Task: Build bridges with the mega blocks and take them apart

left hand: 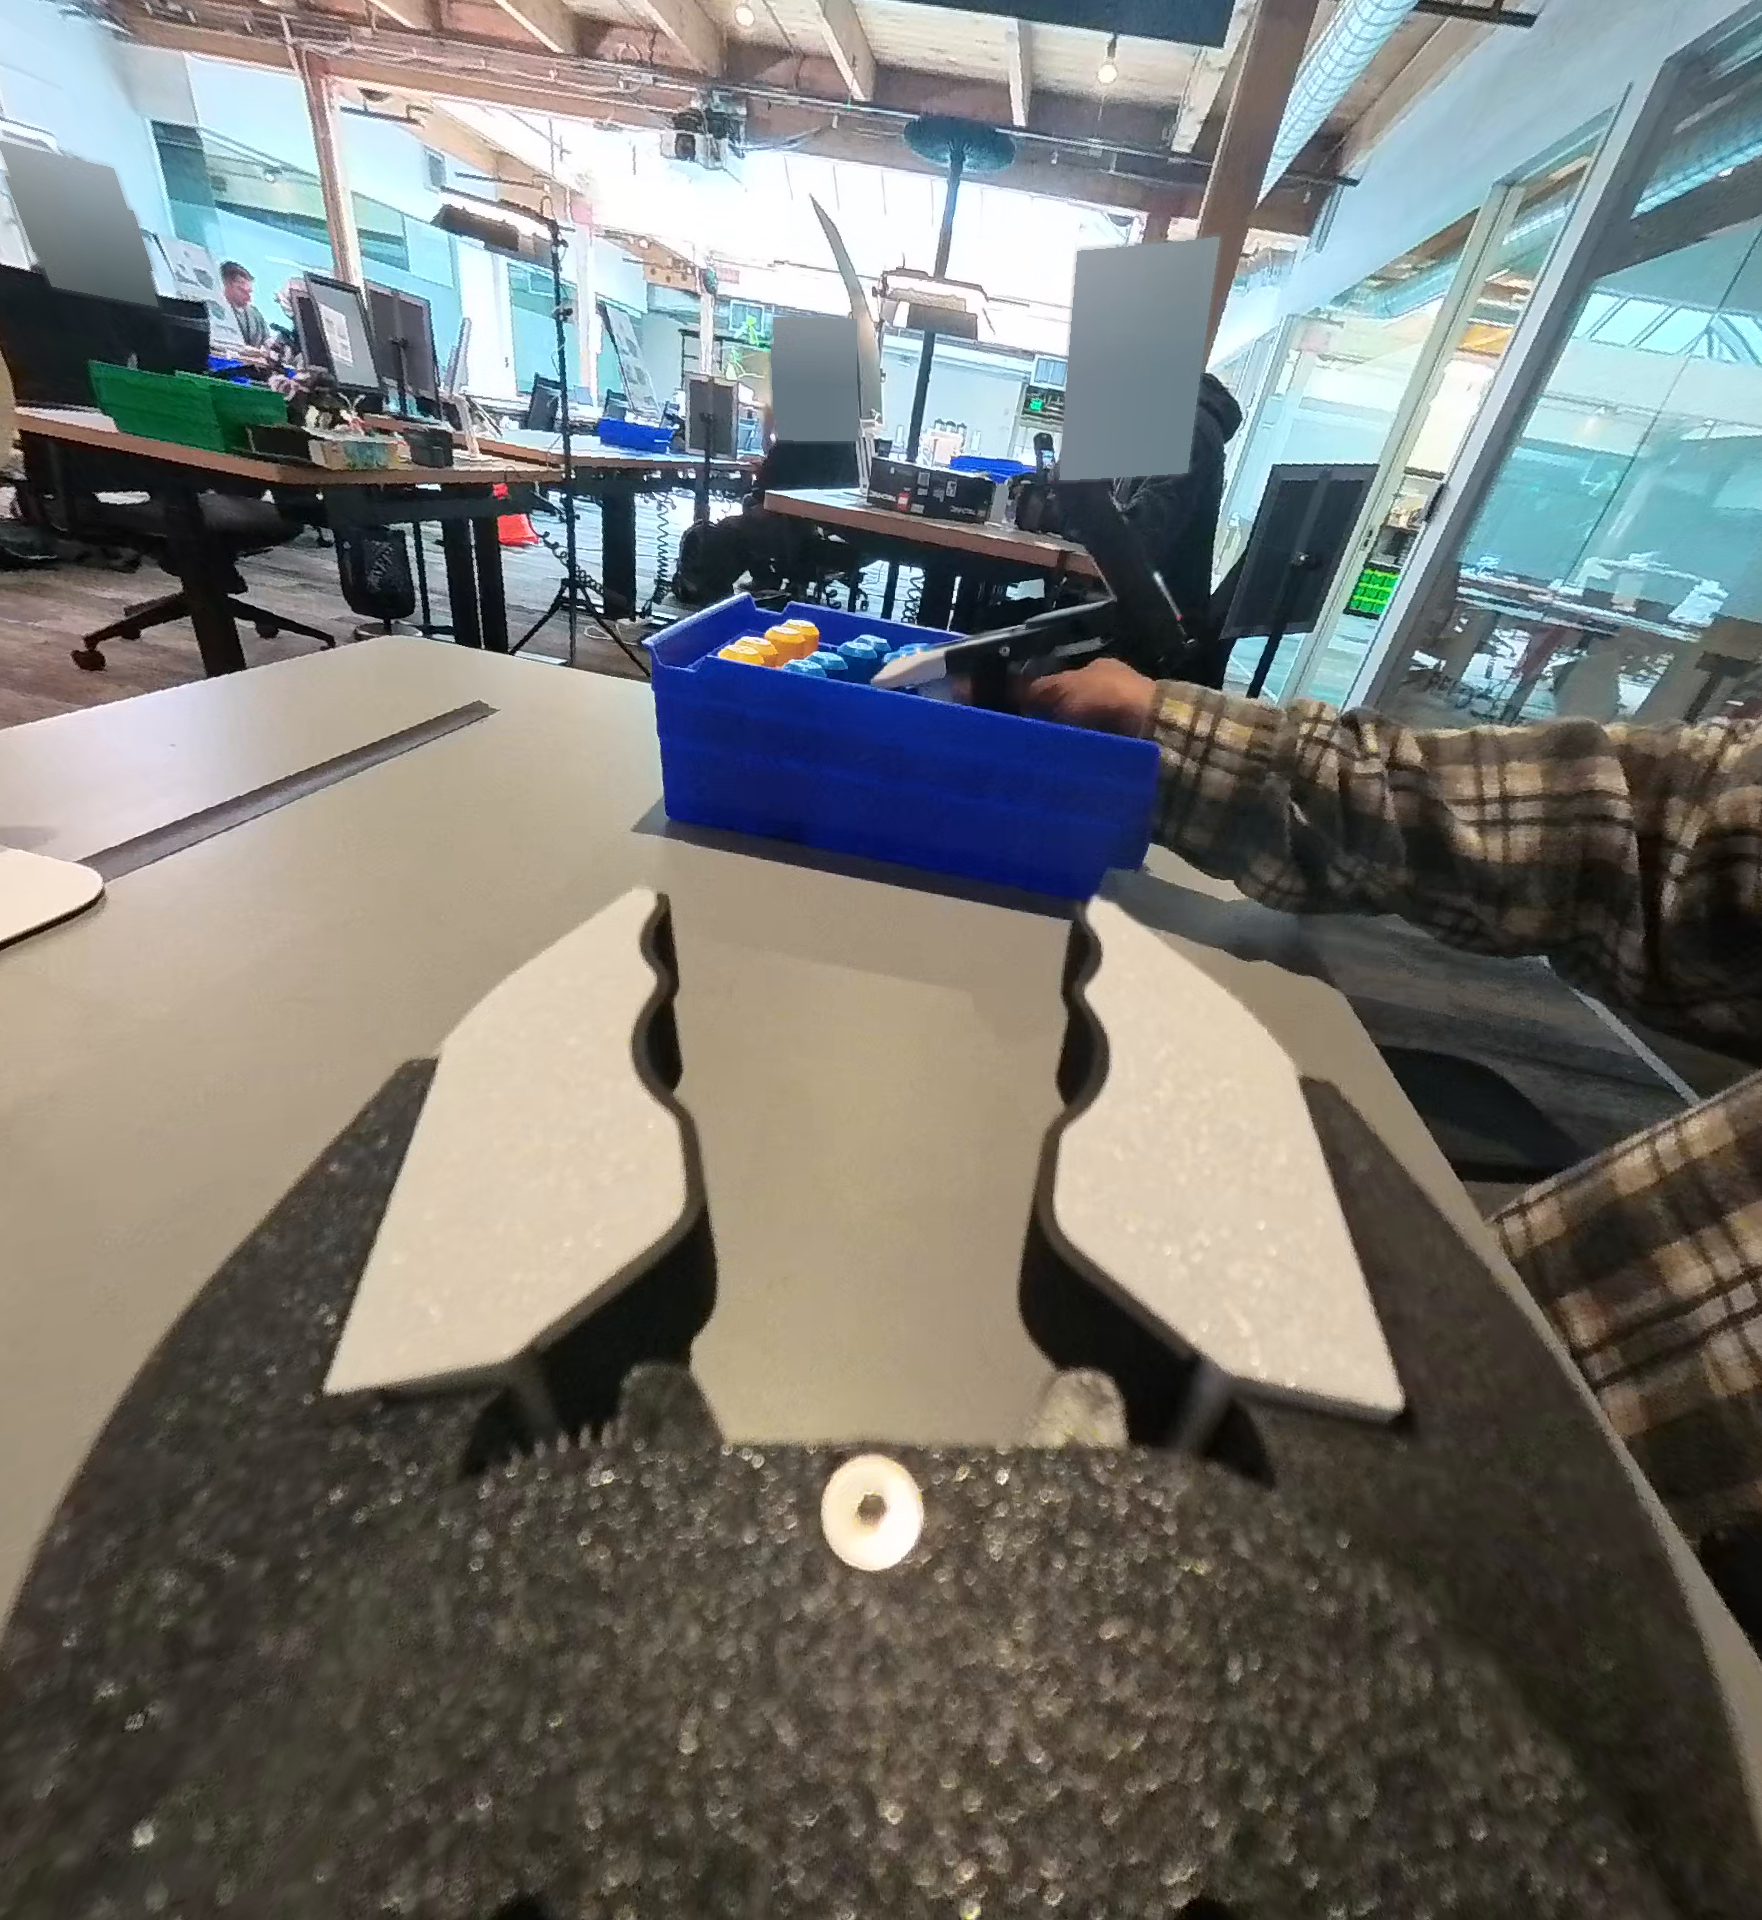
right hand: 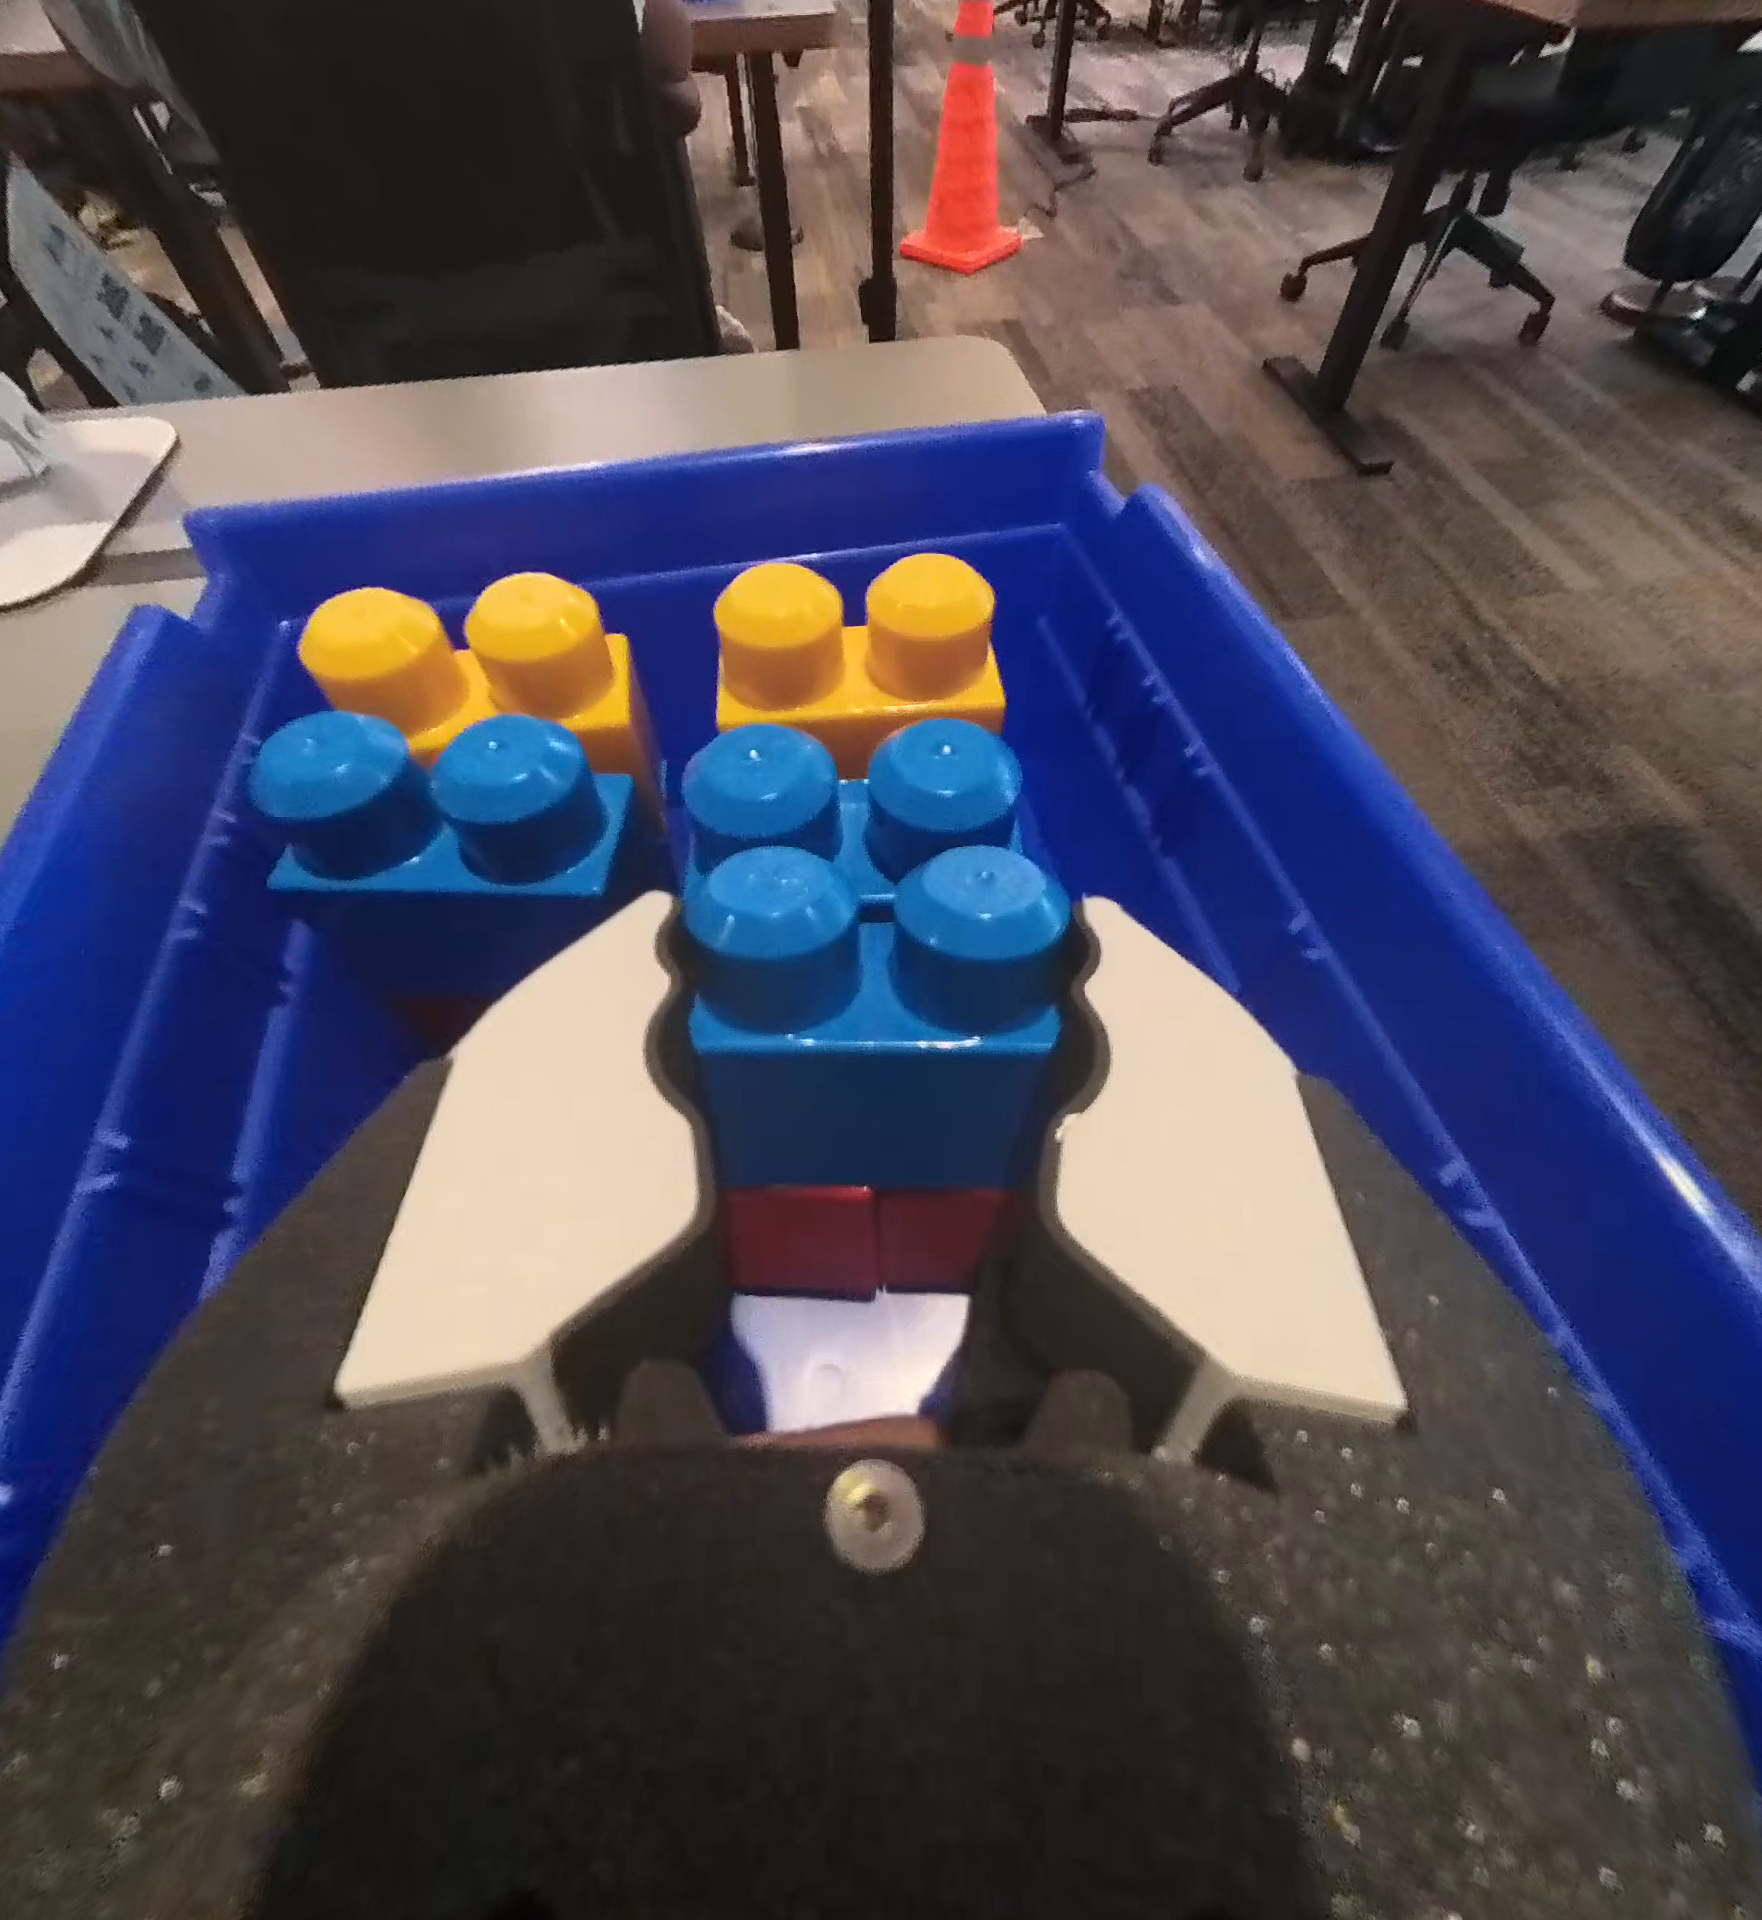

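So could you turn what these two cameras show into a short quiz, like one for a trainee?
1. True or false: the left gripper holds a block.
2. What colour is the block between the right gripper fingers? A) yellow B) blue C) green
3. What container holds the blocks?

Key:
1. False; it is open, with only bare grey table between its fingers.
2. B, a blue two-stud block, stacked on red blocks.
3. The blue plastic bin, which also holds yellow blocks.
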{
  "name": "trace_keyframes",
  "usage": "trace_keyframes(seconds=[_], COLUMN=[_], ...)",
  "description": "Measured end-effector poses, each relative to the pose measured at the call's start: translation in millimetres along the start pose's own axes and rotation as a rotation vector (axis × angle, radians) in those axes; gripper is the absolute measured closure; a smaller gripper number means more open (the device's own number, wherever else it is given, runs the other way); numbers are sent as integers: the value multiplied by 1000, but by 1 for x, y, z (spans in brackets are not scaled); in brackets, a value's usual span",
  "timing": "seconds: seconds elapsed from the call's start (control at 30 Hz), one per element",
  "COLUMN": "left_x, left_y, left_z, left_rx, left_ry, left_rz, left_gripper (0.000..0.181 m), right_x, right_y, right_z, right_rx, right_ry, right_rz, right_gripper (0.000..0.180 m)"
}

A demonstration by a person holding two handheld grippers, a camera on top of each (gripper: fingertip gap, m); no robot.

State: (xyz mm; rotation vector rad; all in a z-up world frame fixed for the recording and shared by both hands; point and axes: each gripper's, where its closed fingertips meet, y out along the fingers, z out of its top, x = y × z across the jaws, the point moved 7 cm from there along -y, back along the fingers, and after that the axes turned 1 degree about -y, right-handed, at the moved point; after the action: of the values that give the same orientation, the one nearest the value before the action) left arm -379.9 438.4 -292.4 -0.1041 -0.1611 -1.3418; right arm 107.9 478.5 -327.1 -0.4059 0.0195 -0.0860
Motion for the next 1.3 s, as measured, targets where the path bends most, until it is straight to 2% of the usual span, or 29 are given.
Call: trace_keyframes(seconds=[0.13, 0.37, 0.47, 0.6, 0.7, 1.0, 1.07, 1.13, 1.3], left_x=[1, 2, 0, -1, -1, 2, 2, 1, -1], left_y=[1, 2, 1, 1, 2, 7, 7, 7, 5], left_z=[-1, -2, -2, -2, -4, -8, -9, -10, -9], left_rx=[-11, -19, -19, -23, -30, -61, -72, -74, -71], left_ry=[5, 5, 1, -1, -3, 9, 8, 0, -2], left_rz=[-7, -14, -11, -8, -7, -10, -11, -11, -6], left_gripper=[110, 110, 110, 110, 110, 110, 109, 109, 110], right_x=[2, 0, 5, 17, 10, 5, 4, 6, 13], right_y=[-4, -18, -36, -67, -76, -29, -20, -13, -8], right_z=[2, 18, 39, 57, 48, 6, 1, -3, -1], right_rx=[13, -34, -37, -78, -136, -332, -357, -376, -380], right_ry=[8, -5, -74, -77, -36, 97, 108, 110, 61], right_rz=[15, 56, 56, 47, 109, 102, 127, 134, 163], right_gripper=[110, 69, 63, 66, 72, 75, 93, 104, 105])
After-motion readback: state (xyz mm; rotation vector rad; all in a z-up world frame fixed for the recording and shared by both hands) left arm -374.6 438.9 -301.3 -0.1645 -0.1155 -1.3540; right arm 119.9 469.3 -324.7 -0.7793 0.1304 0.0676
